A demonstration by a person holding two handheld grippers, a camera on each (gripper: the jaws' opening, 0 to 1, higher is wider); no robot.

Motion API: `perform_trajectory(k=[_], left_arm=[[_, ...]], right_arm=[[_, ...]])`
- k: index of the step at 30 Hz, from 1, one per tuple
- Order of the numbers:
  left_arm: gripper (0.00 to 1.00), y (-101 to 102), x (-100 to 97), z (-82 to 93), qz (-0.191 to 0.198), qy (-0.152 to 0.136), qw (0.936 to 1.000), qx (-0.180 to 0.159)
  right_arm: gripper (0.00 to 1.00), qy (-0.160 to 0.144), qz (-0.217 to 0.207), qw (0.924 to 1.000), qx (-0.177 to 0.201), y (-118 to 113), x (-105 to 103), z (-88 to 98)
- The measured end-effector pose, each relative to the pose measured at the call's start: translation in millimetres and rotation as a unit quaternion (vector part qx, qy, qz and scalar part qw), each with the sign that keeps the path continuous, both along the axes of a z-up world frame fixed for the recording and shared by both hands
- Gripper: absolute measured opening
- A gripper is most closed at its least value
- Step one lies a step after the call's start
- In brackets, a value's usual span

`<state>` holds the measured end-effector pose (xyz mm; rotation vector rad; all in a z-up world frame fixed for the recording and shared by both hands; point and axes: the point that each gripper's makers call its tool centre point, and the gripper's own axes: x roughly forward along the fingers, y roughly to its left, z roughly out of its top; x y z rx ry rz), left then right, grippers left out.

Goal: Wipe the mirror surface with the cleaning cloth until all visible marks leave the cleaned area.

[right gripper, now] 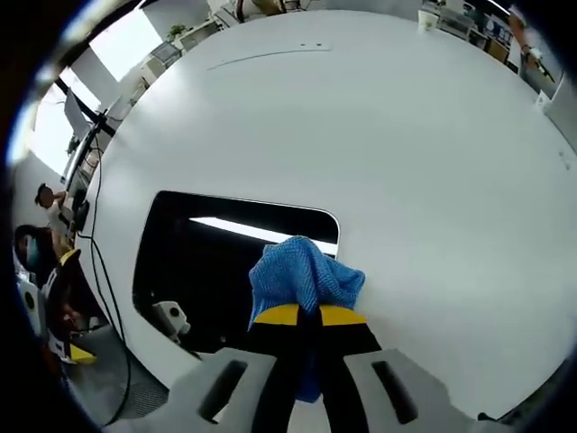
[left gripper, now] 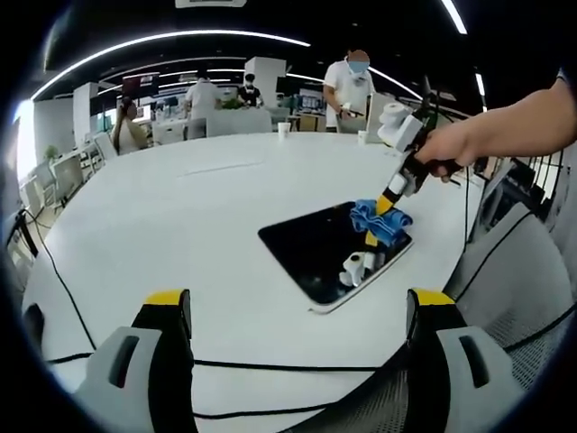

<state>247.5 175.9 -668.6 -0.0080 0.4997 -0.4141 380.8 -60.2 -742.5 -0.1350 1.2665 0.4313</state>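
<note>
A dark rectangular mirror [left gripper: 320,248] with a pale rim lies flat on the white table [left gripper: 180,207]. In the left gripper view my right gripper [left gripper: 386,209], held by a hand, presses a blue cleaning cloth [left gripper: 379,218] onto the mirror's far right corner. The right gripper view has that gripper [right gripper: 309,316] shut on the blue cloth [right gripper: 302,275], which rests at the mirror's [right gripper: 212,262] edge. My left gripper [left gripper: 297,311] stands open above the table's near edge, well short of the mirror, with nothing between its fingers.
A black cable [left gripper: 270,365] runs along the table's near edge. Cups and a paper roll [left gripper: 389,117] stand at the far side. People sit and stand around desks behind the table. Chairs [left gripper: 514,262] stand to the right of the table.
</note>
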Motion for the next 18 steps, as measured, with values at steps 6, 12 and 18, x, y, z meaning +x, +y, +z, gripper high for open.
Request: perform_trajectory(k=[6, 12, 18], left_arm=[[0.99, 3, 0.7, 0.4, 0.007, 0.0, 1.0, -0.002], [0.99, 3, 1.1, 1.5, 0.009, -0.003, 0.9999, -0.005], [0.99, 0, 1.8, 2.9, 0.001, -0.007, 1.0, -0.006]], right_arm=[[0.0, -0.005, -0.003, 1.0, 0.002, 0, -11, 1.7], [0.0, -0.004, -0.001, 1.0, 0.006, -1, -23, 3.3], [0.0, -0.007, -0.013, 0.9999, 0.004, -3, -30, 2.2]])
